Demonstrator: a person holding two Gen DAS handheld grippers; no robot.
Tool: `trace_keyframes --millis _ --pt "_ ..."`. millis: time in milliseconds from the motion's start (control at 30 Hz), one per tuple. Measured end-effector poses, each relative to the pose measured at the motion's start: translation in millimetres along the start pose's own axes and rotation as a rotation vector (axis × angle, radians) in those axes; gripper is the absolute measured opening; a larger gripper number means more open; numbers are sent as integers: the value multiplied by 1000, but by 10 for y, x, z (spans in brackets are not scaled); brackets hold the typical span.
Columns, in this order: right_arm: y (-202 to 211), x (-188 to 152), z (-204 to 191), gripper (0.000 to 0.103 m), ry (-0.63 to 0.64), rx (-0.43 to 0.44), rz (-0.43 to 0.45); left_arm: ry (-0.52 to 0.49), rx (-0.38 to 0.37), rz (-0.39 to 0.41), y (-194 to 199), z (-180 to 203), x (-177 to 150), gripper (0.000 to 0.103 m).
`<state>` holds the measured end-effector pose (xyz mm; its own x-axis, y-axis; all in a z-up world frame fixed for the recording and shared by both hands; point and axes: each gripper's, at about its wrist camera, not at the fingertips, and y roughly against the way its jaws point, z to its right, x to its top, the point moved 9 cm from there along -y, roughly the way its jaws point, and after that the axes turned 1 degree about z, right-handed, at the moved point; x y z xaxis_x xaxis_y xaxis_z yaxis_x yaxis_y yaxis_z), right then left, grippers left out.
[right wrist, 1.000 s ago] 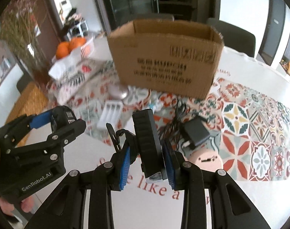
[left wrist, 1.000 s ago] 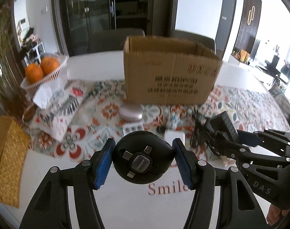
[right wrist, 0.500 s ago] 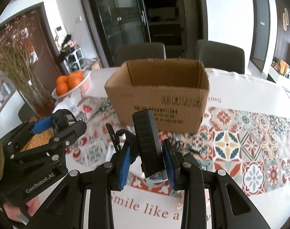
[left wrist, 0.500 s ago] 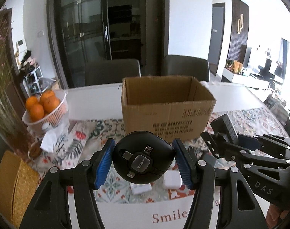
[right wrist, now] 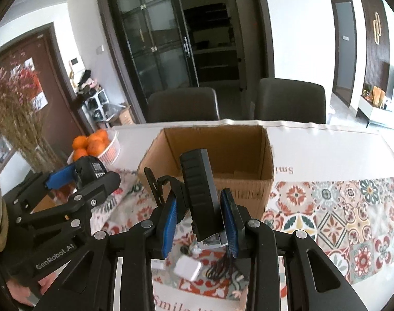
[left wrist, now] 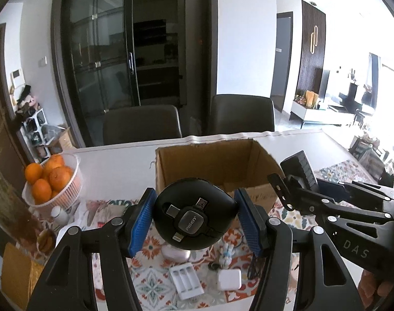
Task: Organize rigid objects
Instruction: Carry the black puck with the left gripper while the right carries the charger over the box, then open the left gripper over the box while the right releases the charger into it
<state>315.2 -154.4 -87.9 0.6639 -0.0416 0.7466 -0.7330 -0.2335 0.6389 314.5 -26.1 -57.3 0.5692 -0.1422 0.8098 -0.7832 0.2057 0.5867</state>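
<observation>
My left gripper is shut on a round black cable reel marked PISEN, held above the table just in front of the open cardboard box. My right gripper is shut on a long black ribbed device, held upright before the same box. The right gripper and its device also show at the right of the left wrist view. The left gripper with the reel shows at the left of the right wrist view.
On the patterned runner below lie a white battery holder, a white charger block, a pink oval case and a black cable. A white basket of oranges stands at the left. Two chairs stand behind the table.
Both grippers have risen with their objects. The box's open top now shows from above, and the items on the table lie lower in both views.
</observation>
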Motion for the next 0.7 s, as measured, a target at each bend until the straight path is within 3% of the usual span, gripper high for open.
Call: trace_keyframes --millis 333,700 --pt "-214 391 96 34 -54 3 -25 -7 -36 -51 -329 -11 383 61" --pt "-622 656 275 34 -71 -28 -108 54 -127 -221 -919 -1 501 61"
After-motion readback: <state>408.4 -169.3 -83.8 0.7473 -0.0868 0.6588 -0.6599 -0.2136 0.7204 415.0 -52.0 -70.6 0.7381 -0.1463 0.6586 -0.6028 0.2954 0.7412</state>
